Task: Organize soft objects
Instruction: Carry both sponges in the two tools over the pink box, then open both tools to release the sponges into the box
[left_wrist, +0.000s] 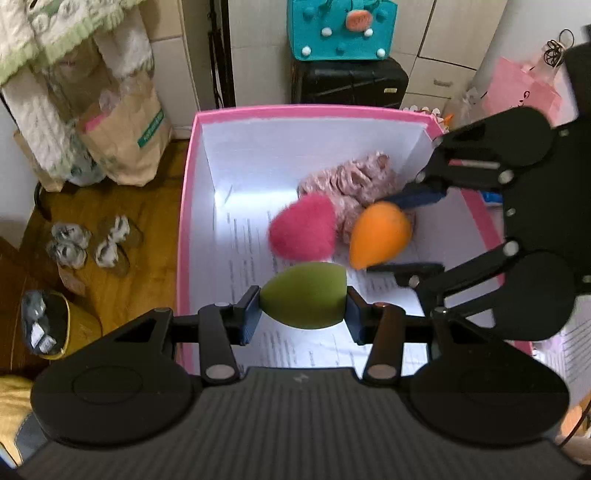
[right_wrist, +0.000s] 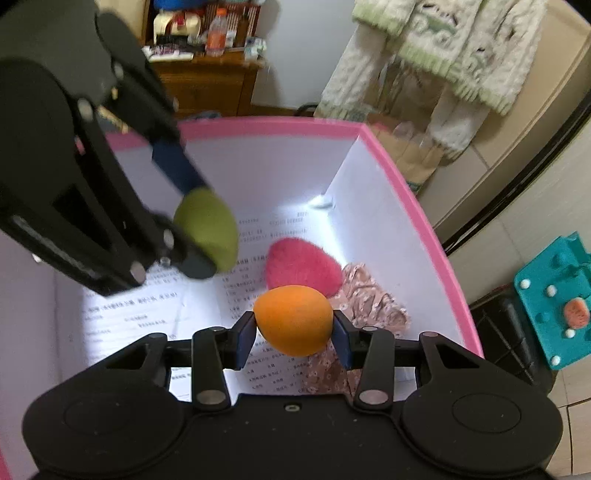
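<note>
Left wrist view: The left gripper (left_wrist: 303, 301) sits at lower centre of the frame, its two blue pads clamped on a green sponge (left_wrist: 304, 295) shaped like an egg. The sponge hangs over the near part of a pink box (left_wrist: 184, 229) with white inner walls and printed paper on its floor. Inside the box, above centre, lie a pink fluffy puff (left_wrist: 303, 230) and, touching it on the upper right, a pink floral cloth (left_wrist: 351, 181). The right gripper (left_wrist: 399, 232) enters from the right edge, its pads clamped on an orange sponge (left_wrist: 380, 232) held just beside the puff. A brown paper bag (left_wrist: 125, 140) stands on the wooden floor at upper left.

Right wrist view: The right gripper (right_wrist: 293, 325) occupies lower centre, pads pressed on both sides of the orange sponge (right_wrist: 293, 319), above the box floor. The puff (right_wrist: 301, 266) lies just behind it, with the floral cloth (right_wrist: 369, 302) to its right. The left gripper (right_wrist: 199, 229) enters from the upper left, clamped on the green sponge (right_wrist: 208, 229). The pink box (right_wrist: 417, 206) rim runs across the top and down the right side.
</note>
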